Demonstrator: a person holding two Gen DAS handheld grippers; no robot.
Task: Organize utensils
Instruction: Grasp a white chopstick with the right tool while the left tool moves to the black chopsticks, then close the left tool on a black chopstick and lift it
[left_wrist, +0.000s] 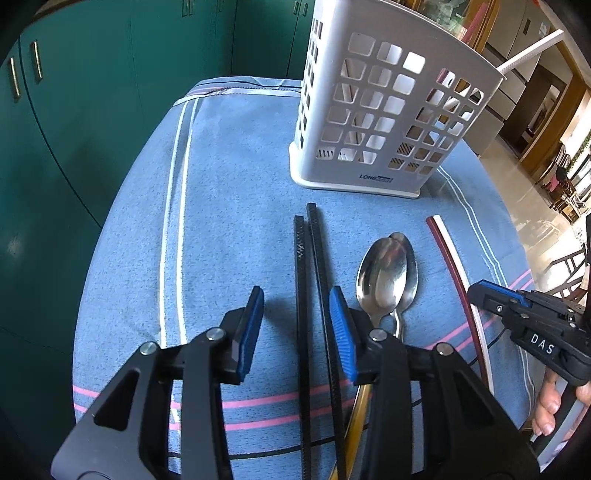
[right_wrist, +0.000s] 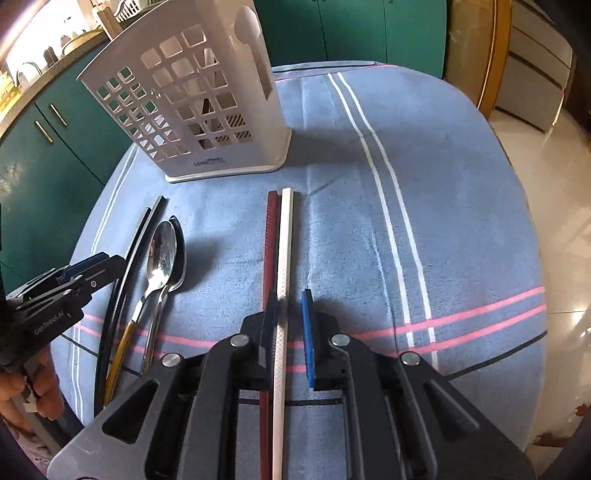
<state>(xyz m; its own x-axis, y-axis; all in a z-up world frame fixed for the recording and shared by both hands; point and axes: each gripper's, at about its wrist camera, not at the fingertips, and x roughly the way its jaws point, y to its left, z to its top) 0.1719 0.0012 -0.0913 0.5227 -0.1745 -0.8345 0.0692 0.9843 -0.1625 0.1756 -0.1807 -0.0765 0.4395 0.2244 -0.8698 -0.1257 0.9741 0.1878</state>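
Observation:
A white slotted utensil holder (left_wrist: 384, 107) stands at the back of the cloth; it also shows in the right wrist view (right_wrist: 199, 103). Two black chopsticks (left_wrist: 312, 280) lie between the jaws of my open left gripper (left_wrist: 297, 325). Two stacked steel spoons (left_wrist: 388, 277) lie just right of it. A dark red chopstick (right_wrist: 271, 240) and a white chopstick (right_wrist: 285, 240) lie side by side; my open right gripper (right_wrist: 290, 325) straddles the white one. The holder holds a white straw-like stick (left_wrist: 532, 51).
A blue striped cloth (right_wrist: 424, 229) covers the round table. Green cabinets (left_wrist: 74, 129) stand behind it. A tiled floor (right_wrist: 554, 221) lies past the table's right edge. The black chopsticks (right_wrist: 125, 266) and spoons (right_wrist: 162, 258) lie left in the right wrist view.

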